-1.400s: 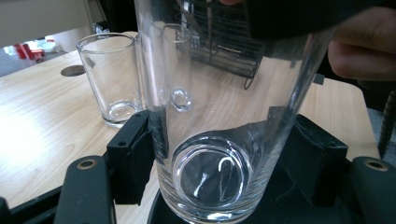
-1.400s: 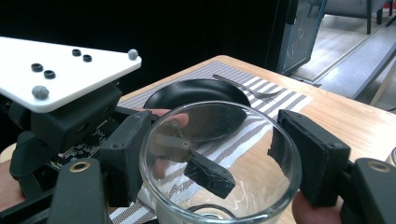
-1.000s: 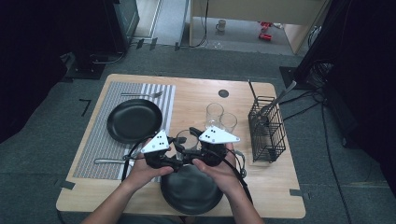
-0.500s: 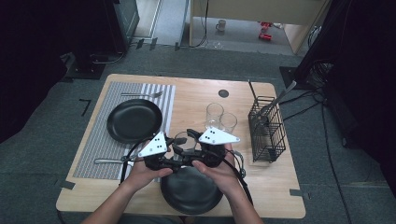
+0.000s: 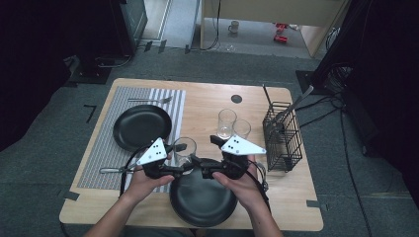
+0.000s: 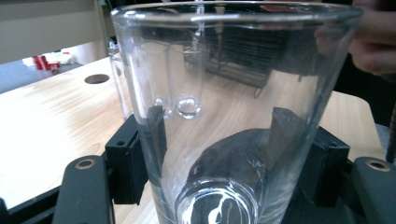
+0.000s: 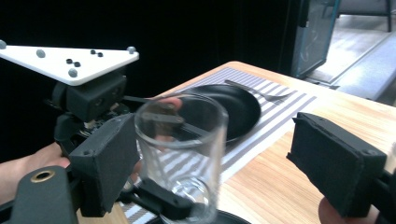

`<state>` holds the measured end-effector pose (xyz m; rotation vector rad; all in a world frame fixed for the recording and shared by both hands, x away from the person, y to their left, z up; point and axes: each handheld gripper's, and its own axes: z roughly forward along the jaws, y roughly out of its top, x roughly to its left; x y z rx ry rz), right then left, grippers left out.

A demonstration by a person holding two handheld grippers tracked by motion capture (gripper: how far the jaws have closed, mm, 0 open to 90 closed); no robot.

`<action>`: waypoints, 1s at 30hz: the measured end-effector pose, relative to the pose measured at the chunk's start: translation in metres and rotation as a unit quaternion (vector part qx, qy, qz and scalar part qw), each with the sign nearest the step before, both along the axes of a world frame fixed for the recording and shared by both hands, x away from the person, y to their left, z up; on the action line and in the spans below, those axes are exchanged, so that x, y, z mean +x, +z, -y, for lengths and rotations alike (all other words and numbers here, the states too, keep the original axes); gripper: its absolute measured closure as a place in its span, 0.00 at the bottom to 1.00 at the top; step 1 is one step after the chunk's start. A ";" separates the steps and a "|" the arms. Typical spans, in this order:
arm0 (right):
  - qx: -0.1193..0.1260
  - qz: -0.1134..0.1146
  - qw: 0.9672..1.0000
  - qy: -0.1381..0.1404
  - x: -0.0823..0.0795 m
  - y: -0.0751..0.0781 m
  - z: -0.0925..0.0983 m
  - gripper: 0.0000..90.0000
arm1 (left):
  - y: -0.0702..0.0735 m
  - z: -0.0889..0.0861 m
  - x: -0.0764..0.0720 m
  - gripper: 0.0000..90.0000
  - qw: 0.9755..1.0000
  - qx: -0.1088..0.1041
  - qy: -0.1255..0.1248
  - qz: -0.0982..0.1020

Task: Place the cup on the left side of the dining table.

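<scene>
A clear drinking glass [image 5: 185, 148] stands upright above the near edge of the striped placemat [image 5: 99, 148]. My left gripper [image 5: 183, 158] is shut on the glass [image 6: 233, 93], one black pad on each side of its lower wall; its jaws [image 6: 219, 140] have just been closing on it. My right gripper [image 5: 200, 155] faces it from the right. Its jaws [image 7: 229, 158] have just been opening. The glass [image 7: 180, 149] stands between them, close to one pad [image 7: 109, 158] and well apart from the other. The left gripper [image 7: 88, 93] shows behind the glass.
A black plate [image 5: 202, 200] lies under both hands at the front edge. A second black plate [image 5: 142, 126] sits on the placemat with a fork [image 5: 150, 100] beyond it. Two more glasses [image 5: 232, 124] stand mid-table, and a wire basket [image 5: 282, 136] stands at the right.
Both hands stay almost in place above the front plate. The left gripper's white plate has edged slightly to the left.
</scene>
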<state>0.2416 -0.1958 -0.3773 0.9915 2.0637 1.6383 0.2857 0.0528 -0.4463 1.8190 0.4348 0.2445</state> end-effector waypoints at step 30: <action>-0.015 -0.020 0.997 -0.074 -0.014 -0.028 0.054 0.14 | -0.015 -0.040 0.016 0.35 0.996 0.018 0.091 -0.014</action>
